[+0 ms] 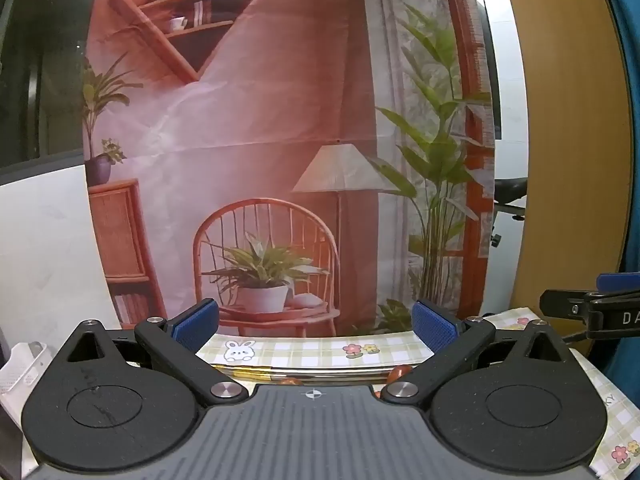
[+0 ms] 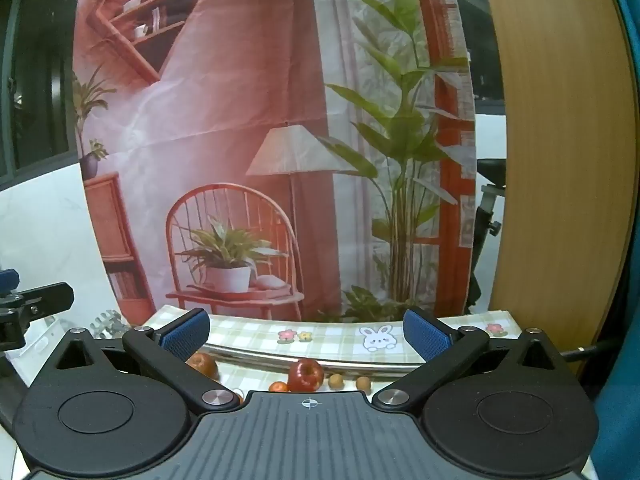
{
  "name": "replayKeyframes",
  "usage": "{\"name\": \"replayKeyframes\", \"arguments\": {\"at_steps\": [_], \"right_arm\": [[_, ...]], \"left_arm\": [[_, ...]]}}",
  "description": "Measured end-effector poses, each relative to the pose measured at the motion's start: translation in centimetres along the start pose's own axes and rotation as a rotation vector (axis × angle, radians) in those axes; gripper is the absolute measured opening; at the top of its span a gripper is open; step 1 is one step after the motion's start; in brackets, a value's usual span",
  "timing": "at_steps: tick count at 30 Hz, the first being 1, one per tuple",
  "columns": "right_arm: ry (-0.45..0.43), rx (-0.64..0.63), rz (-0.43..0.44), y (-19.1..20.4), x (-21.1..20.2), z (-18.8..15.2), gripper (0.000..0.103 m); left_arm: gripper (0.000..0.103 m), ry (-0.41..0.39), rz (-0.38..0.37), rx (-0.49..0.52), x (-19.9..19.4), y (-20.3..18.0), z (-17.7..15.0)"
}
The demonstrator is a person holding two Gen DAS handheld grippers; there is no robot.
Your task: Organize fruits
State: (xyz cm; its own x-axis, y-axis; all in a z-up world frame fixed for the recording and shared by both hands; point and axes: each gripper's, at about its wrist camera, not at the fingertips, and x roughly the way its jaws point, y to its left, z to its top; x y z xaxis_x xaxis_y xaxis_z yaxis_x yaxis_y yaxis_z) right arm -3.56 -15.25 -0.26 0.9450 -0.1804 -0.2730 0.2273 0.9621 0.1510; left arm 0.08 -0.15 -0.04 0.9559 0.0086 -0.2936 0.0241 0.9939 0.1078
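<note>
Most of the fruit tucked out of sight behind the gripper bodies. Right gripper with jaws wide apart, nothing between them. Just below that gap: a shiny red apple, round with a dimpled top, half cut off by the black ribbed housing. Second apple peeking out beside the left jaw, an orange barely showing, two small brown round fruits (can't tell what kind) toward the right jaw. All sitting on a checked tablecloth with bunny and flower prints. Left gripper also spread open and empty, only slivers of red fruit visible near its right jaw. Printed fabric backdrop behind everything.
</note>
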Motion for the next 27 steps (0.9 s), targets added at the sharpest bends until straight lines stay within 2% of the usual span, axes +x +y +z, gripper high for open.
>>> {"name": "replayKeyframes", "arguments": {"at_steps": [14,27], "right_arm": [[-0.008,-0.005,-0.005,-0.1,-0.1,0.0,0.103],[-0.012,-0.003,-0.008,-0.3,-0.3,0.0,0.103]], "left_arm": [[0.103,-0.008,-0.007,-0.017,-0.7,1.2,0.5],[0.103,-0.038,0.006,-0.011,-0.8,-0.1,-0.2]]}}
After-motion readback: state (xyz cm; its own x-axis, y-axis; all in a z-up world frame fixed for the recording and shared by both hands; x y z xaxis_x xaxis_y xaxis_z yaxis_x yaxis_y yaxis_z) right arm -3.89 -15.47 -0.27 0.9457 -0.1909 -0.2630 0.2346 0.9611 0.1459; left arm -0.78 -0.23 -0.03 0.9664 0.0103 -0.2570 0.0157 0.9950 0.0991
